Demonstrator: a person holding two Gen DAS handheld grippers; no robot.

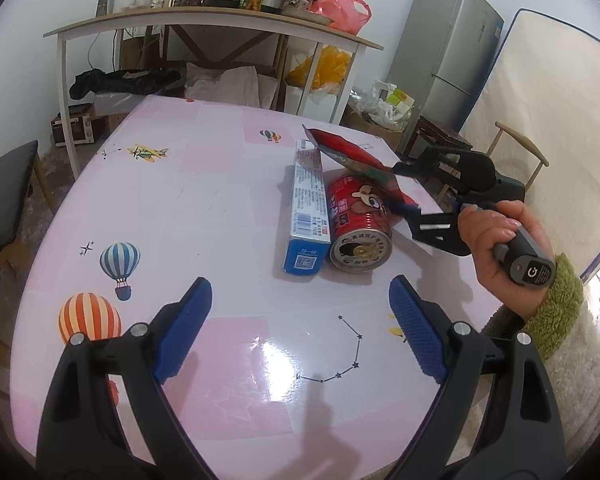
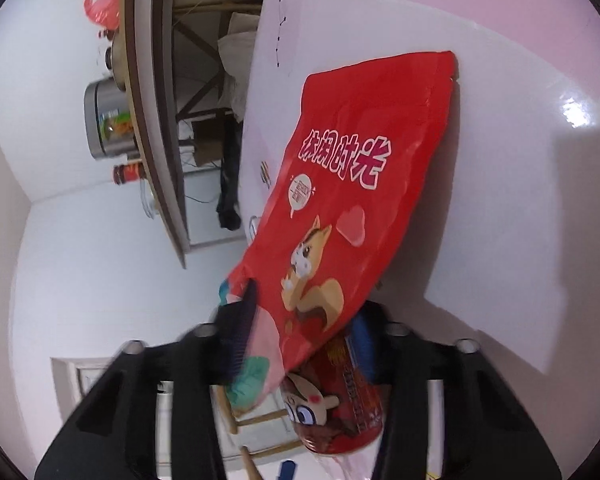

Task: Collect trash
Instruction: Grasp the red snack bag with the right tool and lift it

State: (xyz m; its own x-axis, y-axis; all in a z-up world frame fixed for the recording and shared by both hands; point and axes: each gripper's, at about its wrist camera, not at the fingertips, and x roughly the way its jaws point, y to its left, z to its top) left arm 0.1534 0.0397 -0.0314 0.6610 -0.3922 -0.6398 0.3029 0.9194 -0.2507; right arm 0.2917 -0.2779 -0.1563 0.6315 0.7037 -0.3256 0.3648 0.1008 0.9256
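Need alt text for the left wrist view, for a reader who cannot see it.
The right gripper pinches a red snack bag above a red can lying beside a blue box on a pink table. The left gripper is open and empty in the foreground.

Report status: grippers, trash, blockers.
Left gripper open, empty, above pink table. Right gripper shut on red snack bag. Red drink can and blue carton remain. No blockers.
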